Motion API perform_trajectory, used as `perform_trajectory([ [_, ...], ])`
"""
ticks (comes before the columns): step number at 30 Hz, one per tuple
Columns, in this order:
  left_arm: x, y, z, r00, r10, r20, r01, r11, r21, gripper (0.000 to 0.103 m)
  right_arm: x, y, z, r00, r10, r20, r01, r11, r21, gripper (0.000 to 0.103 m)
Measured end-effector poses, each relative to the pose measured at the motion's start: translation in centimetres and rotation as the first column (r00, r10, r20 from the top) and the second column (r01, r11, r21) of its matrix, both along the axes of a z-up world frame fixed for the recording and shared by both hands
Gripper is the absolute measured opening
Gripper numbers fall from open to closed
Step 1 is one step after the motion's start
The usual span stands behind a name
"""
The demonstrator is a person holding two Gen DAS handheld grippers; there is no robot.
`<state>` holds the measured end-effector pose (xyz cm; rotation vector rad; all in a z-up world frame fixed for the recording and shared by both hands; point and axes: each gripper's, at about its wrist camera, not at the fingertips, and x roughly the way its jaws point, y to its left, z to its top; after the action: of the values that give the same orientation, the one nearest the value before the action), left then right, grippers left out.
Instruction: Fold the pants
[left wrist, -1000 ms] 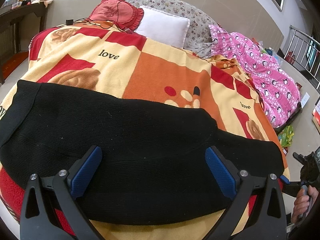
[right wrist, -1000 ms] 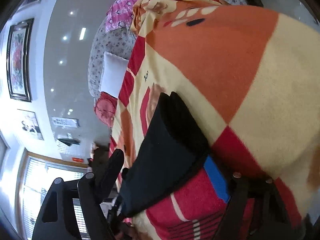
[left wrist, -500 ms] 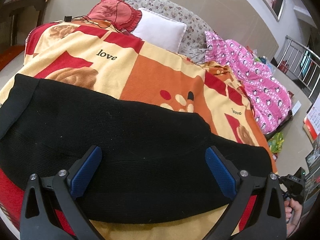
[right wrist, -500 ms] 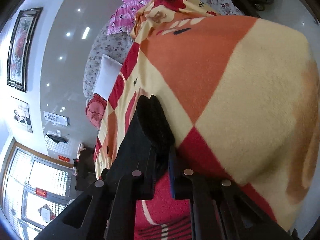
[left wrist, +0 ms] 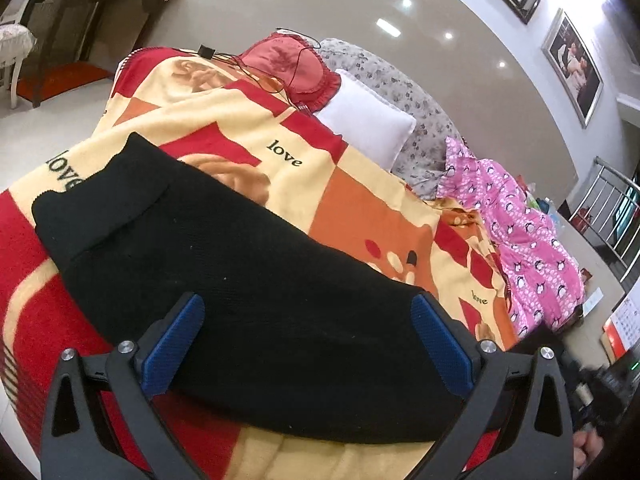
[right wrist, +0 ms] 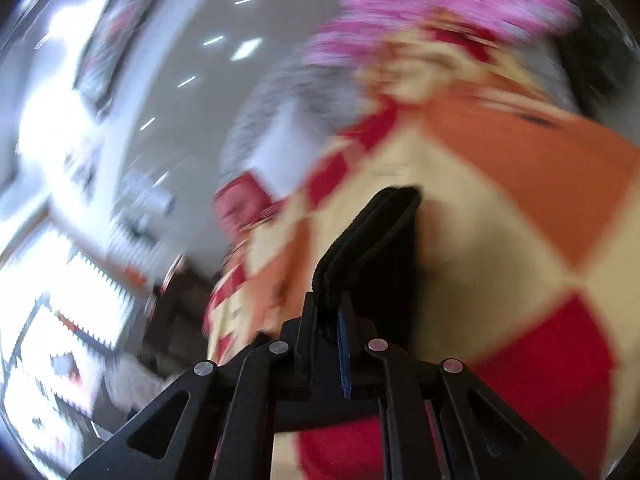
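Right wrist: pants [right wrist: 372, 240] between right tongs [right wrist: 332, 312]

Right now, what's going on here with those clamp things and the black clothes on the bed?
A person is folding black pants laid across a patterned blanket on a bed, using a handheld gripper in each hand. The right gripper is clamped shut on one end of the pants, and its view is blurred by motion. The left gripper is open over the middle of the pants, gripping nothing. The fold is not yet made.
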<state>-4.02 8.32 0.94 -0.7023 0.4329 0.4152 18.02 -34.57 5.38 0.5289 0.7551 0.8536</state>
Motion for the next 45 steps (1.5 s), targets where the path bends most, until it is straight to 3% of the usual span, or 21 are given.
perform_trajectory([
  [4, -0.1, 0.5, -0.4, 1.0, -0.007, -0.001, 0.007, 1.0, -0.018, 0.103, -3.3, 7.7, 1.5, 0.966, 0.216, 0.141, -0.207, 0.975, -0.074, 0.008],
  [8, -0.4, 0.8, -0.5, 1.0, -0.008, 0.001, 0.009, 1.0, -0.029, 0.103, -7.4, 15.0, 1.4, 0.873, 0.435, 0.221, -0.392, 0.895, -0.213, 0.008],
  [11, -0.3, 0.8, -0.5, 1.0, -0.012, -0.005, 0.012, 1.0, -0.028, 0.103, -9.0, 18.6, -0.1, 0.835, 0.513, 0.2, -0.437, 0.839, -0.325, 0.008],
  [15, -0.1, 0.8, -0.6, 1.0, -0.023, -0.011, 0.022, 0.999, -0.027, 0.103, -9.5, 20.5, -3.4, 0.83, 0.541, 0.138, -0.437, 0.783, -0.442, 0.008],
  [16, -0.1, 0.8, -0.6, 1.0, -0.024, -0.011, 0.023, 0.999, -0.027, 0.103, -9.5, 20.8, -4.6, 0.828, 0.551, 0.1, -0.453, 0.764, -0.459, 0.014],
  [18, -0.1, 0.8, -0.6, 1.0, -0.026, -0.012, 0.026, 0.999, -0.029, 0.103, -10.1, 20.0, -5.3, 0.824, 0.556, 0.105, -0.467, 0.773, -0.429, 0.019],
  [19, 0.0, 0.8, -0.6, 1.0, -0.027, -0.013, 0.026, 0.999, -0.03, 0.103, -10.4, 19.3, -5.0, 0.815, 0.568, 0.112, -0.483, 0.774, -0.409, 0.029],
  [21, 0.0, 0.7, -0.5, 0.999, -0.028, -0.014, 0.028, 0.999, -0.026, 0.103, -11.1, 17.0, -4.1, 0.807, 0.578, 0.123, -0.509, 0.785, -0.352, 0.032],
  [23, -0.2, 0.3, 0.1, 0.999, -0.036, 0.017, 0.037, 0.999, -0.013, 0.103, -11.4, 13.7, -3.0, 0.827, 0.536, 0.171, -0.474, 0.827, -0.301, 0.035],
  [25, -0.2, -1.0, 1.3, 0.994, -0.094, 0.054, 0.091, 0.994, 0.066, 0.103, -11.0, 10.5, -2.1, 0.863, 0.456, 0.218, -0.384, 0.872, -0.303, 0.045],
  [27, 0.2, -3.7, 3.0, 0.978, -0.195, 0.069, 0.178, 0.963, 0.205, 0.103, -10.1, 6.9, -1.4, 0.903, 0.338, 0.266, -0.245, 0.912, -0.328, 0.047],
  [28, 0.5, -5.2, 3.7, 0.964, -0.257, 0.067, 0.23, 0.935, 0.27, 0.103, -9.6, 5.6, -1.2, 0.914, 0.301, 0.274, -0.207, 0.923, -0.324, 0.047],
  [31, 2.0, -9.1, 5.3, 0.897, -0.442, 0.022, 0.389, 0.812, 0.435, 0.103, -7.8, 2.8, -0.8, 0.935, 0.207, 0.289, -0.099, 0.932, -0.348, 0.044],
  [32, 2.5, -9.6, 5.5, 0.882, -0.471, 0.01, 0.416, 0.788, 0.454, 0.103, -7.4, 2.8, -0.8, 0.936, 0.198, 0.29, -0.086, 0.929, -0.359, 0.042],
  [33, 3.2, -10.0, 5.7, 0.865, -0.501, -0.003, 0.445, 0.766, 0.464, 0.102, -7.0, 2.9, -0.9, 0.937, 0.202, 0.286, -0.086, 0.925, -0.37, 0.033],
  [34, 3.8, -10.1, 5.9, 0.857, -0.514, -0.012, 0.46, 0.756, 0.465, 0.093, -6.5, 3.2, -0.9, 0.937, 0.208, 0.281, -0.093, 0.923, -0.373, 0.02],
  [35, 4.6, -10.1, 6.0, 0.853, -0.522, -0.028, 0.474, 0.751, 0.46, 0.085, -6.2, 3.6, -1.1, 0.938, 0.215, 0.272, -0.101, 0.919, -0.38, 0.015],
  [37, 6.3, -9.8, 5.9, 0.854, -0.516, -0.073, 0.493, 0.756, 0.43, 0.039, -5.8, 4.8, -1.3, 0.935, 0.216, 0.28, -0.092, 0.914, -0.395, 0.012],
  [39, 8.5, -8.8, 5.1, 0.864, -0.485, -0.137, 0.5, 0.788, 0.36, 0.01, -5.4, 6.2, -1.5, 0.929, 0.226, 0.292, -0.094, 0.909, -0.406, 0.01],
  [43, 10.8, -6.6, 1.8, 0.873, -0.418, -0.253, 0.47, 0.86, 0.202, 0.004, -3.3, 8.9, -1.7, 0.929, 0.218, 0.298, -0.063, 0.889, -0.453, 0.01],
  [45, 10.6, -5.3, 0.7, 0.882, -0.409, -0.234, 0.442, 0.89, 0.108, 0.003, -2.1, 9.9, -1.9, 0.94, 0.199, 0.277, -0.052, 0.886, -0.46, 0.01],
])
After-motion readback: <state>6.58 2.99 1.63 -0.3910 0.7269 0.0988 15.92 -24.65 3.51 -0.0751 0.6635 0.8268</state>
